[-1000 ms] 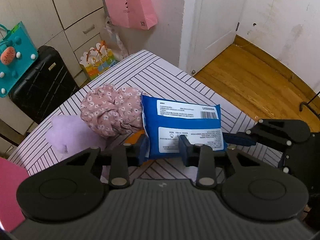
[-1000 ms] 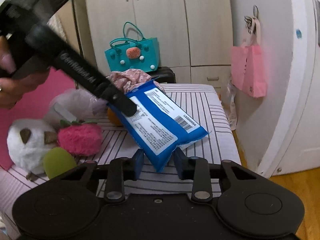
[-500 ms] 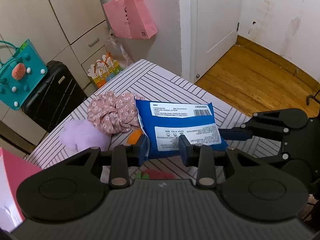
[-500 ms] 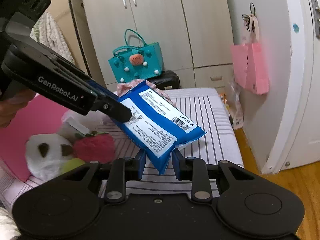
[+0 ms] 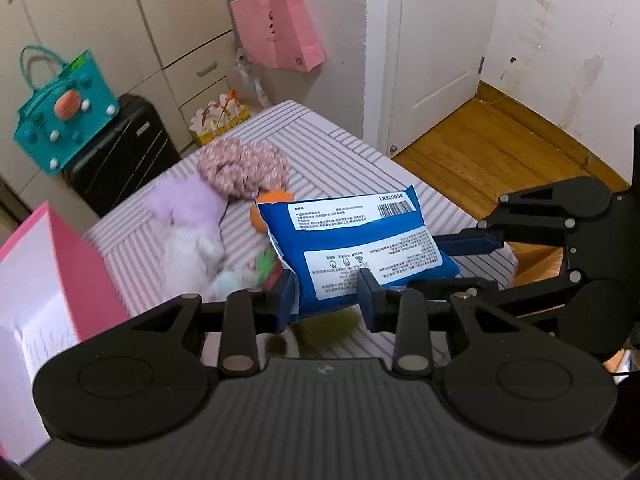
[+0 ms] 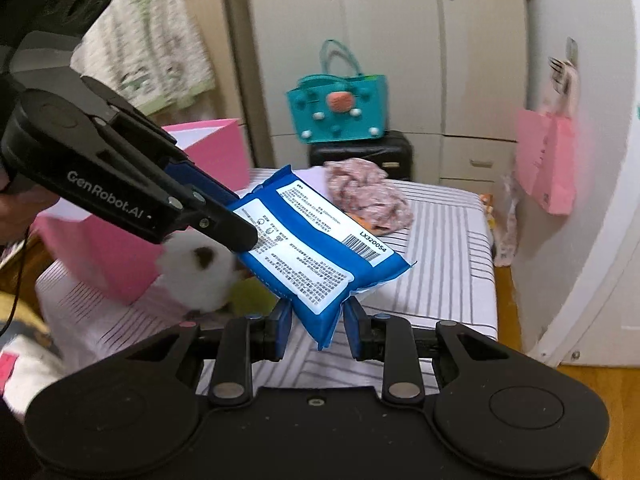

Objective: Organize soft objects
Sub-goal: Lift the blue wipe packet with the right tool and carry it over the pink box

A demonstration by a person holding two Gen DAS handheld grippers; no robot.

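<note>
While both hand-held grippers carry the blue pack [image 5: 356, 248] clear of the striped tabletop [image 5: 332, 152], the step in hand looks like the transfer of one soft thing toward a container; the open pink bag [image 5: 48, 276] at the near left is the likely goal (a guess, since nothing marks it as such). The left hand-held gripper [image 5: 326, 300] is clenched on the pack's near edge; the right hand-held gripper [image 6: 316, 322] pinches its lower corner, its jaws having just been closing on that corner. So the pack hangs tilted between the two, barcode end up and far, above the white plush [image 6: 198, 276] and a green toy [image 5: 328, 330]. The floral cloth [image 5: 244, 172] and a lilac plush [image 5: 184, 200] lie farther off on the tabletop, untouched. The next move calls for swinging the pack left over the bag's mouth, keeping both grips until it is inside; the slick wrapper could slide from the pads.
</note>
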